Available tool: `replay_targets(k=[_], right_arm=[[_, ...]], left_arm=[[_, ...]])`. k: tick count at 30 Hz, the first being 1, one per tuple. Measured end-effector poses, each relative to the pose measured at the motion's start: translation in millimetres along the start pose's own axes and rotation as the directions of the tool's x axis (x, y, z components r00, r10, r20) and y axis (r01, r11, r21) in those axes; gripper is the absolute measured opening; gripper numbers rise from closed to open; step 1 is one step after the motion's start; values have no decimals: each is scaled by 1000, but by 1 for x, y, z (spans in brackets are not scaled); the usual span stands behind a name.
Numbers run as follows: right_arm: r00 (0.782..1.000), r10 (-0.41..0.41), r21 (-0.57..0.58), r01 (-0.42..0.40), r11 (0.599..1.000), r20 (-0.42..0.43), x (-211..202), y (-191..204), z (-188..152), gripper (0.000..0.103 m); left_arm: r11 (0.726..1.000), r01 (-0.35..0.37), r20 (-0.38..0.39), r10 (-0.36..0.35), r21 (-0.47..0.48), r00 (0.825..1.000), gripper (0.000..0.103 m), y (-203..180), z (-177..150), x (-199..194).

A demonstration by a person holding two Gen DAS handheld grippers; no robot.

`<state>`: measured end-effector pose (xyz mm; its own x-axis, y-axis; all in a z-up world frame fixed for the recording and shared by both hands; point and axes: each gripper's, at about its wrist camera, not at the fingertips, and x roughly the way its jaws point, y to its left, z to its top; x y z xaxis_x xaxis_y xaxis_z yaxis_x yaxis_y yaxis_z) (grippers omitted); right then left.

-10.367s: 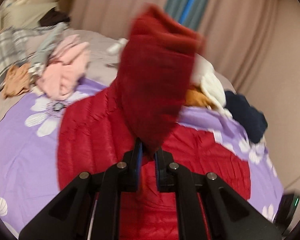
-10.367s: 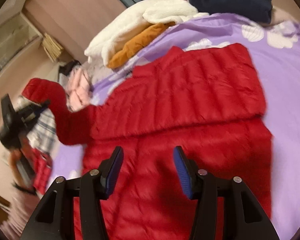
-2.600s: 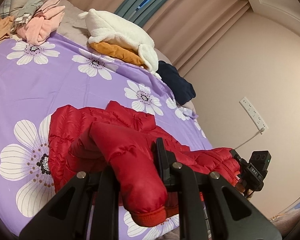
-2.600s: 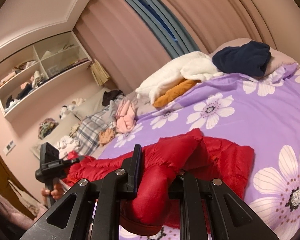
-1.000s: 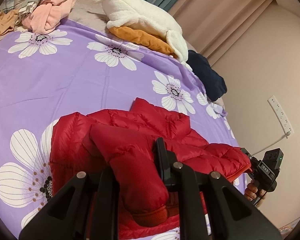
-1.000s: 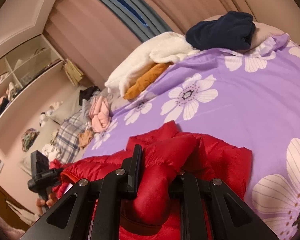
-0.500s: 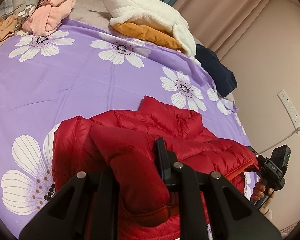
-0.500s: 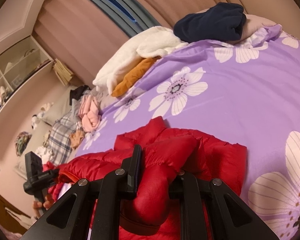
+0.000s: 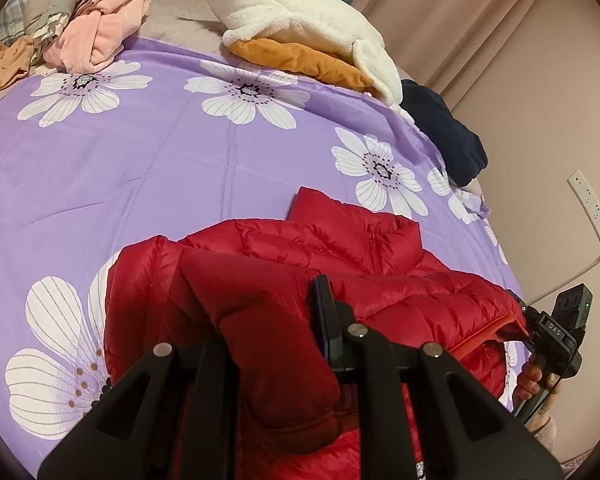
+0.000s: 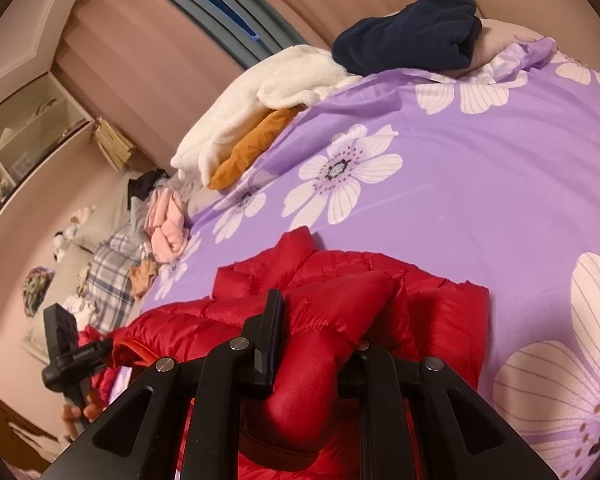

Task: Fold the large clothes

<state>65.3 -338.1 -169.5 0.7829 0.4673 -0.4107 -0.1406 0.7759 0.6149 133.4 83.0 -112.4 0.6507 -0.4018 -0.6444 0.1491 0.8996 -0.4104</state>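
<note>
- Your left gripper (image 9: 268, 320) is clamped on a thick fold of the red jacket (image 9: 340, 256); the padded cloth fills the gap between its fingers and bulges out toward the camera.
- Your right gripper (image 10: 320, 328) is likewise closed on a bunched fold of the jacket (image 10: 340, 300), with a rolled cuff hanging down between its arms.
- The jacket lies partly folded on the near part of the purple sheet (image 9: 140, 168), its collar and zip pointing toward the far side of the bed.
- In the left view, your right gripper (image 9: 516, 312) shows at the jacket's right edge, with your right hand (image 9: 534, 380) around its handle.
- In the right view, your left gripper (image 10: 108, 346) grips the jacket's left edge, with your left hand (image 10: 78, 412) below it.
- The edges you hold are raised off the sheet; the middle of the jacket rests on it.
- At the far side lie a white fleece (image 9: 292, 12) on top of an orange garment (image 9: 300, 58), and a navy garment (image 9: 444, 136) just beside them.
- A pink garment (image 9: 100, 36) sits at the far left corner, next to plaid cloth (image 10: 108, 280).
</note>
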Motion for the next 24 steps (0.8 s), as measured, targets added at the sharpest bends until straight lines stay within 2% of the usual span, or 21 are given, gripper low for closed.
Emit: replay_targets(k=[24], right_arm=[[999, -31, 10, 31, 999, -14, 10, -7, -1, 17]], left_arm=[[998, -52, -17, 53, 25, 998, 18, 2, 1, 18]])
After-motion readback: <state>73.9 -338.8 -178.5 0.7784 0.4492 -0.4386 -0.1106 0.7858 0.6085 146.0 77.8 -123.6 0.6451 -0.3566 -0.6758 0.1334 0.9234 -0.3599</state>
